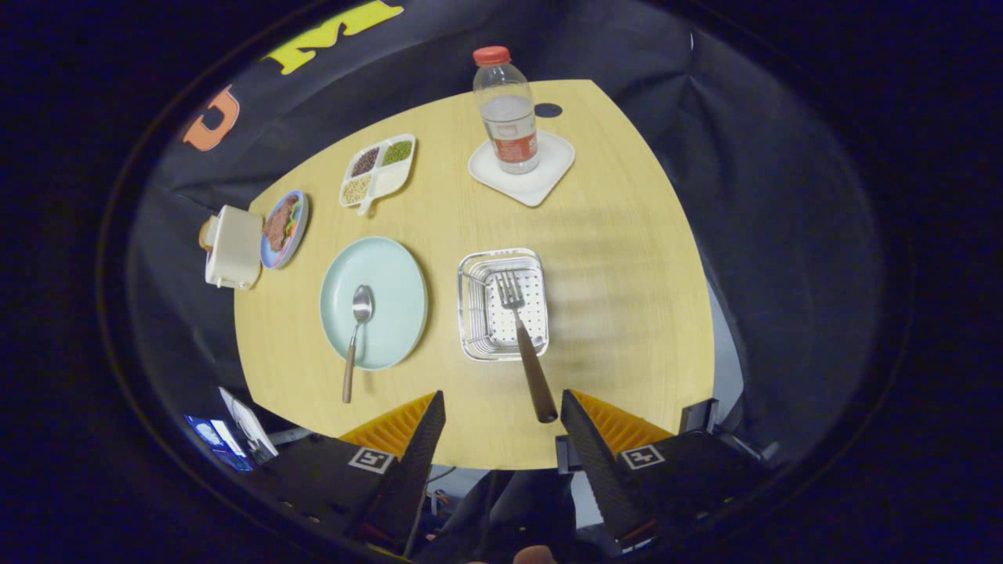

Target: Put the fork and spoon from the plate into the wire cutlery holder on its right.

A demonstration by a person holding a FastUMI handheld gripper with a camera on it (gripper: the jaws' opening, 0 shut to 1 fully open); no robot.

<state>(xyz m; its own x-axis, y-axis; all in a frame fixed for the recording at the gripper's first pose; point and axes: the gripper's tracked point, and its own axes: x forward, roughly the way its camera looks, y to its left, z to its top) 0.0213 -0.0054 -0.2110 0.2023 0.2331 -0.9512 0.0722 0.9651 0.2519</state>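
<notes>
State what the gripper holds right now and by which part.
Nothing is held. The gripper is open above the table, its fingers apart. The fork rests in the wire cutlery holder, handle leaning out toward the fingers; the spoon lies on the plate.

1. Even overhead light; table [611, 258] bright, booth surroundings dim.
2. Soft short shadows under bottle [508, 110] and plate [407, 258]; faint banded shading on the wood right of the wire holder [478, 313].
3. Mild glare on spoon [360, 305].
4. Strong fisheye bending at the table edges.
5. Centre sharp; gripper [501, 411] fingers, spread apart, slightly soft.
</notes>
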